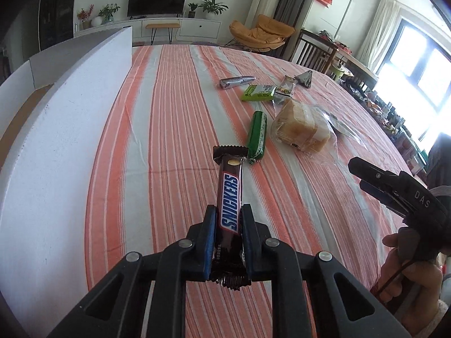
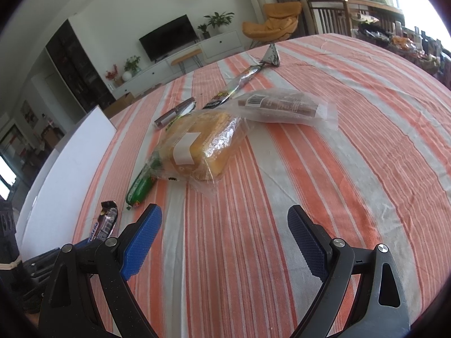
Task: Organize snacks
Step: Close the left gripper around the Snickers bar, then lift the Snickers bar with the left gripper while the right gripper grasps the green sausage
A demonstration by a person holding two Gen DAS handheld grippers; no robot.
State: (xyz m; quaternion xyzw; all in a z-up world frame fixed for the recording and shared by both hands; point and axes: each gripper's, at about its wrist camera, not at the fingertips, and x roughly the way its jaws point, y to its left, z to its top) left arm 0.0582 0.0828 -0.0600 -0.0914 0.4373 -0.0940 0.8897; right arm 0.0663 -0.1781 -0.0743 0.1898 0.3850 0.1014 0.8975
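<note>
My left gripper point(image 1: 228, 214) is shut on a brown Snickers bar point(image 1: 230, 194) and holds it above the striped tablecloth point(image 1: 174, 129); the bar also shows in the right wrist view point(image 2: 105, 222). My right gripper point(image 2: 225, 225) is open and empty, facing a bagged bread loaf point(image 2: 197, 146); it also shows in the left wrist view point(image 1: 363, 171). The loaf point(image 1: 298, 129) lies right of a green snack bar point(image 1: 257, 135). Further back lie a silver bar point(image 1: 236, 81), a green packet point(image 1: 258, 93), a thin wrapped snack point(image 1: 284, 90) and a dark triangular pack point(image 1: 305, 79).
A white foam box wall point(image 1: 64, 129) stands along the table's left side, also in the right wrist view point(image 2: 70, 163). A clear bag of brown snacks point(image 2: 284, 107) lies behind the loaf. Chairs and a cluttered table point(image 1: 332, 48) stand beyond the far edge.
</note>
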